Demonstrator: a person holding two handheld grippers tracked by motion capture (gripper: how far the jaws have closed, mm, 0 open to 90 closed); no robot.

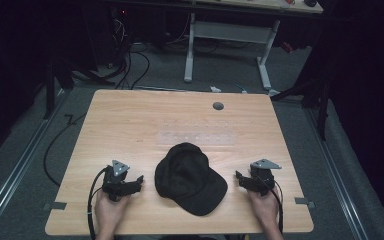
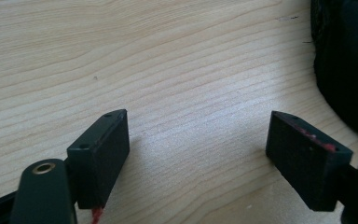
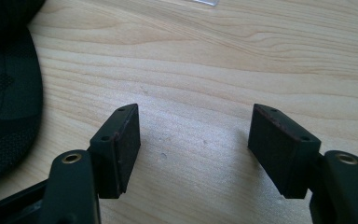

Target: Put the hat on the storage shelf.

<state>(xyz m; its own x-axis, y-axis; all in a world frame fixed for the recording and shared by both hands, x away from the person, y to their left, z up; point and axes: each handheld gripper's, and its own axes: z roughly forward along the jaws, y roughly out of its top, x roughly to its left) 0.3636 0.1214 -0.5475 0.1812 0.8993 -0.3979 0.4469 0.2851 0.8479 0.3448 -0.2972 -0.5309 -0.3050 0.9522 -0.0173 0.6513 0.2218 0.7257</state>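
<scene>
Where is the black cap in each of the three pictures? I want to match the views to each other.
High view: the black cap lies at the near middle of the wooden table, between the two grippers.
Left gripper view: the cap is at the right edge, upper half.
Right gripper view: the cap is at the left edge.
Shared landmark: the light wood grain of the table.

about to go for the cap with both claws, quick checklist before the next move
1. Left claw open, nothing between its jaws: ok.
2. Right claw open, nothing between its jaws: ok.
3. Black cap lies on the table between both claws, untouched: ok.
4. Path from each claw to the cap is bare wood: ok.
5. Cap's underside and strap: cannot tell.
</scene>
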